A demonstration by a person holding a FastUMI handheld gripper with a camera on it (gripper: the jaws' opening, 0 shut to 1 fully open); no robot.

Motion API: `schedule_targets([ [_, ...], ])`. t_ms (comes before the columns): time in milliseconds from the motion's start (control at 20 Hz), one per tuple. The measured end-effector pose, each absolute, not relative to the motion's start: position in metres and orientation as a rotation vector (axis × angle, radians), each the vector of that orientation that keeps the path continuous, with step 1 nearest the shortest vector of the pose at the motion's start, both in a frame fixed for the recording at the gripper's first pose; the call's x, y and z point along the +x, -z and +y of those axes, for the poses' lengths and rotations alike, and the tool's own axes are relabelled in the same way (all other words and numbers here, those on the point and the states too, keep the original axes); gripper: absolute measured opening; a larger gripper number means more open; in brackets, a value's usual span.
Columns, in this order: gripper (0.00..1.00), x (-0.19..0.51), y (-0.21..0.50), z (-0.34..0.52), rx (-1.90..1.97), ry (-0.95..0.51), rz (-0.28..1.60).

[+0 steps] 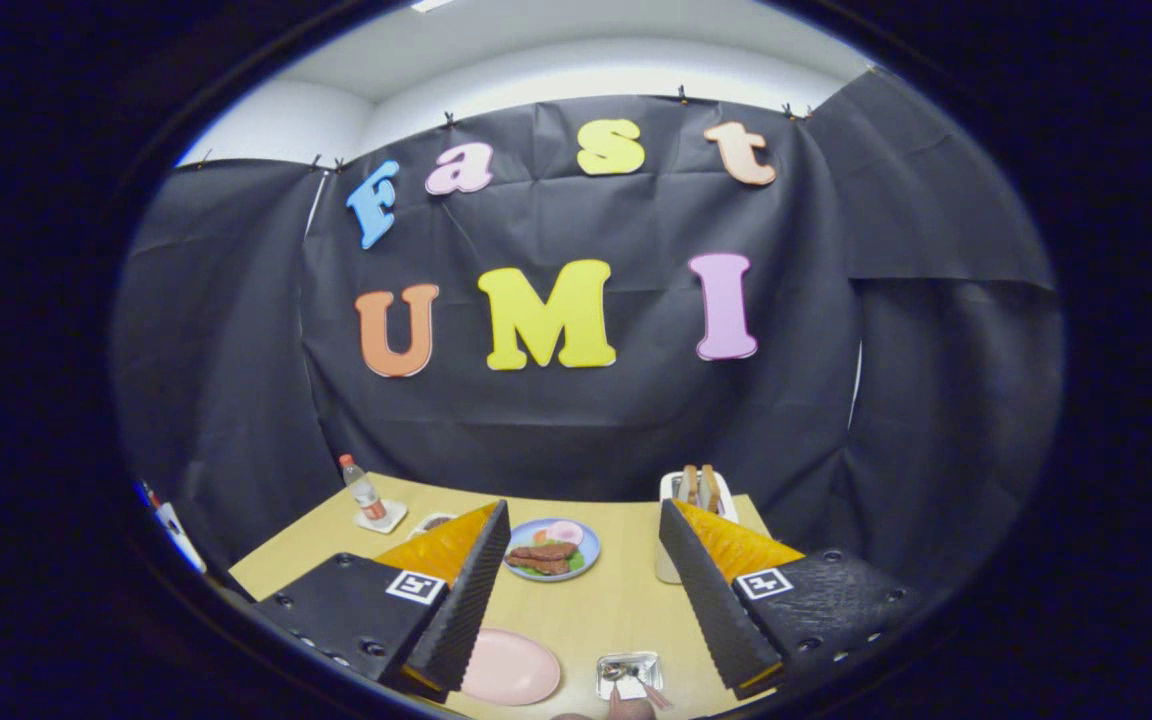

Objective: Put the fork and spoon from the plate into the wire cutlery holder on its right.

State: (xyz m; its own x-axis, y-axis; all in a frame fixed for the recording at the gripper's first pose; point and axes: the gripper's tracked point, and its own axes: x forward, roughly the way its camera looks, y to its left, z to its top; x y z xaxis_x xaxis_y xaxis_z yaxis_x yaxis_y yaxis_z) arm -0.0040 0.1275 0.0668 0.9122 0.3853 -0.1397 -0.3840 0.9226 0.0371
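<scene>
My gripper (583, 512) hangs high over the wooden table (596, 610), open, with nothing between its fingers. Below and between the fingers lies a pink plate (509, 667), and its visible surface looks bare. Just to its right stands the small wire cutlery holder (629, 673). Shiny cutlery with pinkish handles (639, 694) shows inside the holder and sticks out of it towards me. Fork and spoon are too small to tell apart.
A blue plate of food (551, 548) lies beyond the pink plate, between the fingertips. A white toaster with bread (698, 489) stands at the back right. A small bottle (364, 489) on a coaster is at the back left, with a small dish (431, 522) beside it.
</scene>
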Motion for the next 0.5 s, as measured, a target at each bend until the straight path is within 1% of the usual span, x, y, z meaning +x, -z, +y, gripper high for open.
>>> schedule_targets([
  [250, 0.9, -0.022, -0.061, 0.112, 0.06, -0.364, 0.126],
  [500, 0.9, -0.016, -0.06, 0.085, 0.068, -0.308, 0.13],
])
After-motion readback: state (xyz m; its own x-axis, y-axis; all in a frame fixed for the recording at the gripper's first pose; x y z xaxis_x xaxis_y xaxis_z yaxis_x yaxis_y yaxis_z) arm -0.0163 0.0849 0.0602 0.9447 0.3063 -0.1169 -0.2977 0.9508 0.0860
